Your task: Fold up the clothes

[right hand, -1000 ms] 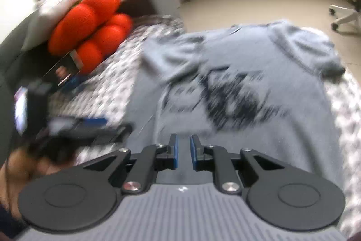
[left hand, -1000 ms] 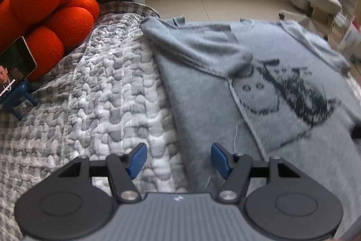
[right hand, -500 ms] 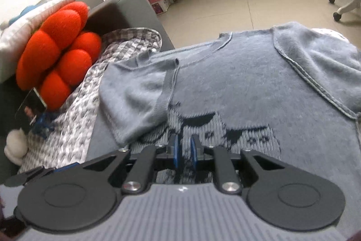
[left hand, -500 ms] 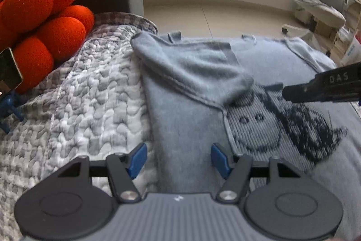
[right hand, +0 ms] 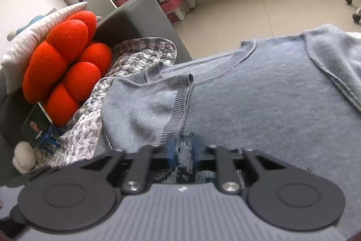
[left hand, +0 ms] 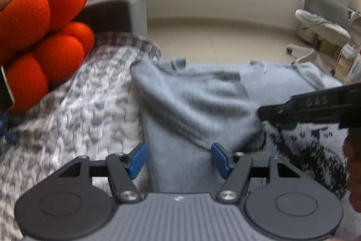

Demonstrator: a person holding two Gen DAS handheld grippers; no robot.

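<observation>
One grey knit sweater [right hand: 259, 105], soft and fuzzy with ribbed collar and cuff bands and a black figure knitted into its front, lies spread on a quilted grey-and-white cover [left hand: 74, 110], its short sleeve [right hand: 144, 112] folded in over the chest. The left gripper [left hand: 178, 158] hovers over the sweater's edge with its blue pads spread wide and nothing between them, while the right gripper [right hand: 183, 150] sits low over the sleeve's ribbed cuff, its jaws having just been opening to a narrow gap with only the knit below showing between them. A lumpy orange cushion [right hand: 65, 67] of rounded lobes leans against the grey sofa arm [right hand: 135, 17], and a phone [right hand: 37, 125] on a blue stand rests at its foot.
</observation>
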